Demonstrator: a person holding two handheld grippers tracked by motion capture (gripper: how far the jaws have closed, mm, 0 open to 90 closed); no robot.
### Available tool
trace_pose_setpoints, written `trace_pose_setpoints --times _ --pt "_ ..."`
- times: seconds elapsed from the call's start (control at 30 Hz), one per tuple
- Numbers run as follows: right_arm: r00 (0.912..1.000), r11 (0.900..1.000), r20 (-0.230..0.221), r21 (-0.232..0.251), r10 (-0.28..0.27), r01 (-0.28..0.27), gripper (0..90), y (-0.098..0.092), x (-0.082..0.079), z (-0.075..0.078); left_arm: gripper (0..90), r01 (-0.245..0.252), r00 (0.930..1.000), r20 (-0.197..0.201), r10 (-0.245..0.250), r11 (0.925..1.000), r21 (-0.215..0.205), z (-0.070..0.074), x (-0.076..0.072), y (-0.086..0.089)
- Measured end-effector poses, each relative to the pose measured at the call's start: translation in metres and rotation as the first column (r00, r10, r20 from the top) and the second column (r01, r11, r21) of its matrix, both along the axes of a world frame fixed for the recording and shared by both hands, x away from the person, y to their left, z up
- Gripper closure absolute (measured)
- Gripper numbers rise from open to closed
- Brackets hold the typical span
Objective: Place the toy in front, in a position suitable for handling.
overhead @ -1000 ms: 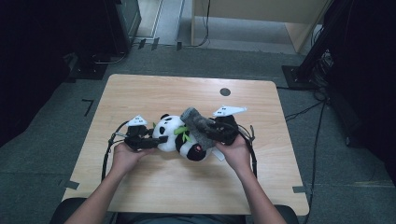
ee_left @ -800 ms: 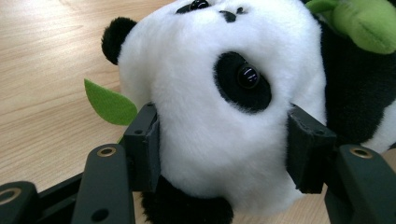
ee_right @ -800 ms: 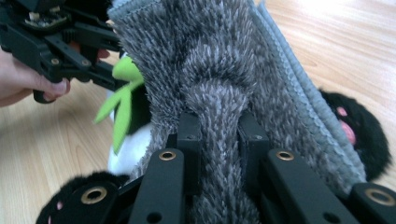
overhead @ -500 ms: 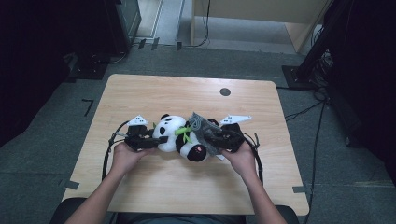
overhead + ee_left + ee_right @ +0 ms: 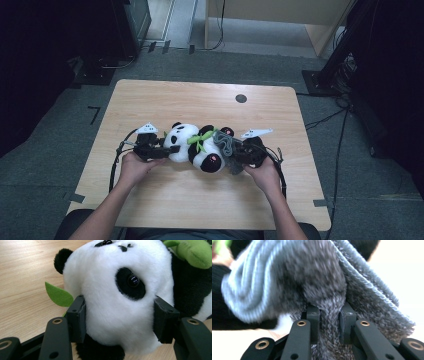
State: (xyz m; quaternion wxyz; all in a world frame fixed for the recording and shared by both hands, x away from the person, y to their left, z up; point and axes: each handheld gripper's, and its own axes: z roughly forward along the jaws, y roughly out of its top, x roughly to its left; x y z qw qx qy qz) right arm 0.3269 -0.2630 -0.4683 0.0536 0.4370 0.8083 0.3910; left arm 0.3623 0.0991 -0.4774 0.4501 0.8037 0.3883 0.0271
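A black-and-white plush panda (image 5: 196, 146) with green leaves lies on its side in the middle of the wooden table (image 5: 150, 100). My left gripper (image 5: 172, 148) is shut on the panda's head (image 5: 117, 295), one pad on each side. My right gripper (image 5: 235, 156) is shut on a grey knitted cloth (image 5: 227, 147), a fold of which is pinched between its pads (image 5: 313, 322). The cloth (image 5: 287, 282) bunches up against the panda's lower body.
A dark round hole (image 5: 241, 98) sits in the table near its far edge. Cables trail from both grippers toward the person's forearms. Bare tabletop lies behind and in front of the panda.
My right gripper has come down and toward the near edge with the grey cloth, which now rests against the panda's rear. The left gripper and the panda's head have stayed put.
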Motion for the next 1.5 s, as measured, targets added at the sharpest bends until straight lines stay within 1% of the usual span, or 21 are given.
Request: trace_pose_setpoints --times 0.07,0.13,0.27,0.43,0.47,0.5,0.53,0.6,0.63,0.77,0.83,0.87,0.9,0.97,1.0,1.03,1.13,1.2,1.3,1.43,1.5 --pt "0.9992 1.0 -0.038 0.003 -0.015 0.016 76.3 -0.001 0.001 -0.005 39.5 0.002 1.0 0.001 -0.002 1.0 0.001 0.0 0.0 0.0" --pt "0.9982 1.0 -0.055 0.008 -0.023 0.023 76.5 -0.004 0.002 -0.007 39.5 0.001 1.0 0.001 -0.001 1.0 0.002 0.0 0.0 0.0" --pt "0.9953 0.998 -0.081 -0.047 -0.052 0.049 76.9 -0.01 0.005 -0.012 39.6 0.001 1.0 -0.001 -0.001 1.0 0.001 0.0 0.0 0.0" --pt "0.9896 0.993 -0.094 -0.044 -0.109 0.105 77.3 -0.025 0.009 -0.01 39.5 0.0 1.0 -0.001 0.0 1.0 0.0 0.0 0.0 0.001" --pt "0.9873 0.99 -0.072 -0.034 -0.142 0.14 77.4 -0.033 0.008 -0.005 39.5 0.0 1.0 0.0 0.0 1.0 0.001 0.0 0.0 0.001" --pt "0.9873 0.99 -0.072 -0.034 -0.142 0.14 77.4 -0.033 0.008 -0.005 39.5 0.0 1.0 0.0 0.0 1.0 0.0 0.0 0.0 0.001" --pt "0.9844 0.985 -0.044 -0.014 -0.17 0.17 77.4 -0.04 0.007 0.003 39.4 0.001 1.0 0.001 -0.001 1.0 0.001 0.0 0.0 0.001" --pt "0.9796 0.98 -0.004 0.013 -0.201 0.201 77.5 -0.049 0.006 0.01 39.3 0.001 1.0 0.001 -0.001 1.0 -0.004 -0.001 0.0 0.001" --pt "0.9796 0.98 -0.004 0.013 -0.201 0.201 77.5 -0.049 0.006 0.01 39.3 0.001 1.0 0.001 -0.001 1.0 -0.004 -0.001 0.0 0.001" --pt "0.9683 0.967 0.038 0.08 -0.247 0.243 77.7 -0.061 0.002 0.028 39.3 0.0 1.0 0.001 0.0 1.0 -0.006 -0.001 0.0 0.001" --pt "0.971 0.968 0.066 0.118 -0.23 0.221 77.7 -0.058 -0.002 0.04 39.3 -0.001 1.0 0.002 0.001 1.0 -0.006 -0.001 0.0 0.001" --pt "0.9744 0.972 0.098 0.139 -0.202 0.188 77.7 -0.049 -0.006 0.052 39.3 -0.001 1.0 0.003 0.001 1.0 -0.006 -0.001 0.0 0.001" --pt "0.9744 0.972 0.098 0.139 -0.202 0.188 77.7 -0.049 -0.006 0.052 39.3 -0.002 1.0 0.004 0.002 1.0 -0.007 -0.001 0.0 0.001" --pt "0.9789 0.977 0.123 0.161 -0.163 0.143 77.7 -0.036 -0.008 0.062 39.2 -0.003 1.0 0.006 0.003 1.0 -0.007 -0.001 -0.001 0.001" --pt "0.9833 0.982 0.14 0.164 -0.117 0.093 77.7 -0.021 -0.01 0.07 39.2 -0.004 1.0 0.007 0.004 1.0 -0.007 -0.001 -0.001 0.001" --pt "0.9833 0.982 0.14 0.164 -0.117 0.093 77.7 -0.021 -0.01 0.07 39.2 -0.007 1.0 0.007 0.007 1.0 -0.007 -0.001 -0.002 0.0" --pt "0.9871 0.989 0.155 0.147 -0.04 0.017 77.6 0.004 -0.012 0.074 39.1 -0.012 0.9999 0.004 0.012 0.9999 -0.009 -0.001 -0.002 -0.001" --pt "0.9884 0.99 0.152 0.137 0.003 -0.024 77.5 0.021 -0.011 0.073 39.1 -0.009 0.9999 0.005 0.009 0.9999 -0.005 -0.001 -0.003 -0.002" --pt "0.9891 0.991 0.141 0.122 0.043 -0.06 77.4 0.036 -0.008 0.067 39.1 -0.014 0.9999 0.007 0.014 0.9999 -0.003 -0.001 -0.004 -0.002" --pt "0.993 0.992 0.091 0.097 0.075 -0.084 76.4 0.051 0.0 0.051 39.2 -0.017 0.9998 0.006 0.017 0.9999 0.002 -0.001 -0.004 -0.003" --pt "0.9939 0.989 0.064 0.116 0.089 -0.096 76.3 0.052 0.003 0.04 39.4 -0.016 0.9999 0.005 0.016 0.9998 0.009 0.0 -0.004 -0.003"
